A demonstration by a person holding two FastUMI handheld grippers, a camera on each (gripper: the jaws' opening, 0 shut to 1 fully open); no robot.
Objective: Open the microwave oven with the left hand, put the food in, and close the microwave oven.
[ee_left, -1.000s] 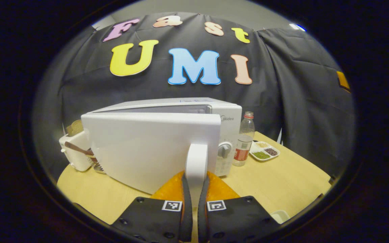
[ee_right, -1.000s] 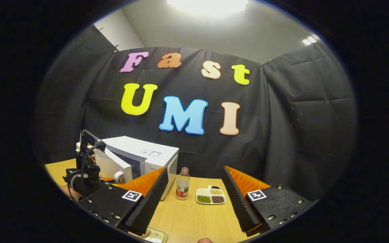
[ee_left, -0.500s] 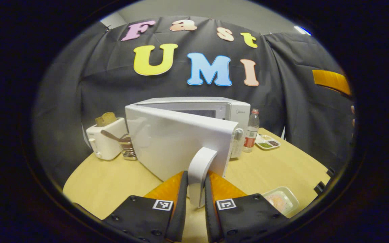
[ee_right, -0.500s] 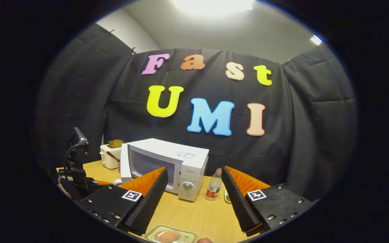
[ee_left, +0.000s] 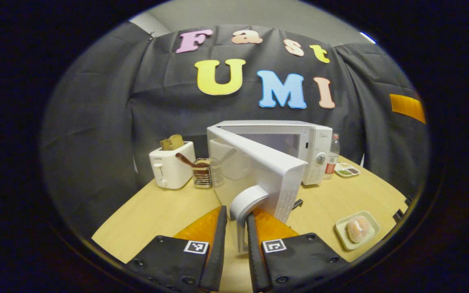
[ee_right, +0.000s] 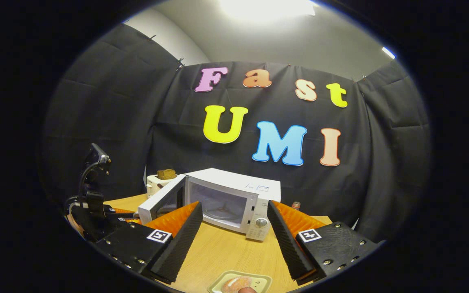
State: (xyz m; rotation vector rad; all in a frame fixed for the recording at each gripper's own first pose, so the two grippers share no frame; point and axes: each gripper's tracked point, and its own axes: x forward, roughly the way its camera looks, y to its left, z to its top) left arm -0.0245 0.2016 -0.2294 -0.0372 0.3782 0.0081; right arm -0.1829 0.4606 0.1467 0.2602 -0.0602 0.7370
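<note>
The left gripper point(ee_left: 236, 238) was clamped on the stiff handle point(ee_left: 246, 205) of the half-open microwave door point(ee_left: 259, 162), while the right gripper point(ee_right: 234, 240) hung with its fingers apart above the near tray point(ee_left: 357, 230) holding a soft, light doughnut point(ee_left: 357, 228), best lifted by the tray's rim.

The microwave oven point(ee_left: 283, 150) and toaster point(ee_left: 171, 165) look like smooth, slightly glossy white plastic or painted metal; which one cannot be told. The worktop point(ee_left: 157, 211) is pale matt wood grain, and the booth wall point(ee_right: 108, 122) creased matt cloth. The fingers point(ee_right: 177, 240) carry ribbed pads.
</note>
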